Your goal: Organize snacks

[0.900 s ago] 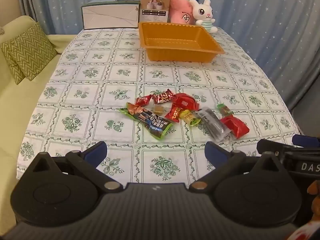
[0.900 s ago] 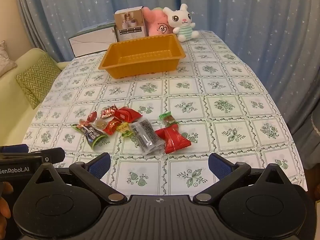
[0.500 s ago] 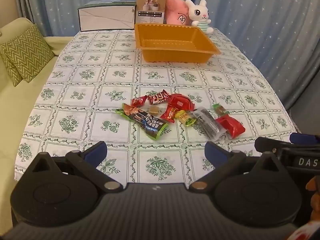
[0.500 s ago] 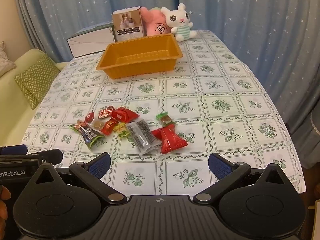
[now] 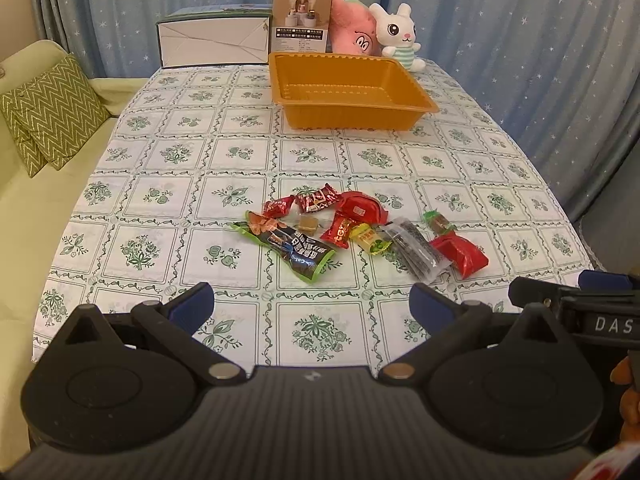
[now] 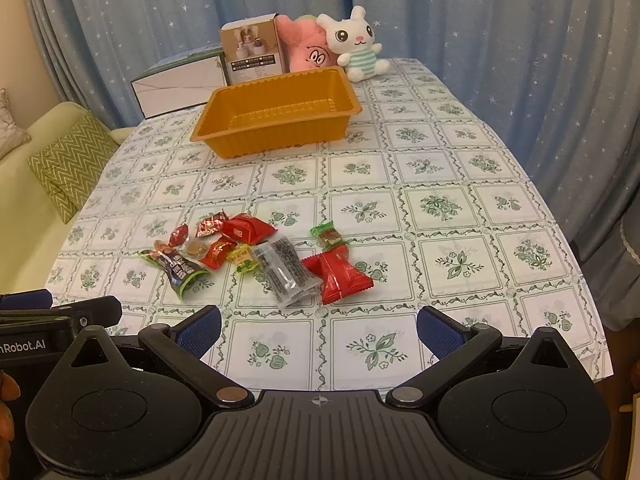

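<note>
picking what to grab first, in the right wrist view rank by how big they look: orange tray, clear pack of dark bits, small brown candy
1. orange tray, largest though farthest from the camera
2. clear pack of dark bits
3. small brown candy, clearly the smallest

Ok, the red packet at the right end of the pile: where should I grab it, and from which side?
Take the red packet across its pinched waist from above with the open right gripper. It lies flat, flaring to a wide near end, and its right side is clear; the clear packet crowds its left.
</note>
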Demonstrator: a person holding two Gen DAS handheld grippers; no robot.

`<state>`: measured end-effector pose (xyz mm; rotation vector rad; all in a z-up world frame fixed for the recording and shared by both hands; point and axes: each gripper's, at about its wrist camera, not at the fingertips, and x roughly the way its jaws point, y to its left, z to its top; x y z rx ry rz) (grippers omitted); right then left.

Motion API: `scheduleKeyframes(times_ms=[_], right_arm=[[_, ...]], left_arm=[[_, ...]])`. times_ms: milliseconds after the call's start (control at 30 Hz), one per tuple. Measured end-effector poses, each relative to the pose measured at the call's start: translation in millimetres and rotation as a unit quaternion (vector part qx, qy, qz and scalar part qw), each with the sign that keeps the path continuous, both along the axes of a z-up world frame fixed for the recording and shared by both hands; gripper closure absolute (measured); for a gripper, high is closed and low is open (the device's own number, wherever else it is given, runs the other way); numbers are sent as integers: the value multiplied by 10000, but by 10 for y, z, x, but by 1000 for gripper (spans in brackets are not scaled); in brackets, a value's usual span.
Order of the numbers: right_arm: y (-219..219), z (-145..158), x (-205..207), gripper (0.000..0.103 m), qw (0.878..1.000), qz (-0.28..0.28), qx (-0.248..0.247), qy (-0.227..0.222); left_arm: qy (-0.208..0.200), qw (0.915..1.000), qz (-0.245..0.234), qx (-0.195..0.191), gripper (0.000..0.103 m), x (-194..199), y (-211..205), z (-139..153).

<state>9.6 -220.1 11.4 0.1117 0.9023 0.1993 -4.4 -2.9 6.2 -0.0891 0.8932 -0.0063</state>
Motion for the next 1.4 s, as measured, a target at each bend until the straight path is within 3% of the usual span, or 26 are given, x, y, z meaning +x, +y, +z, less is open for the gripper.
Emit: scheduleKeyframes(times_ms=[1400], right_arm=[[10, 5, 9, 0, 10000, -11, 33, 6]], left_arm=[[-20, 9999, 51, -101, 0, -10, 22, 12]])
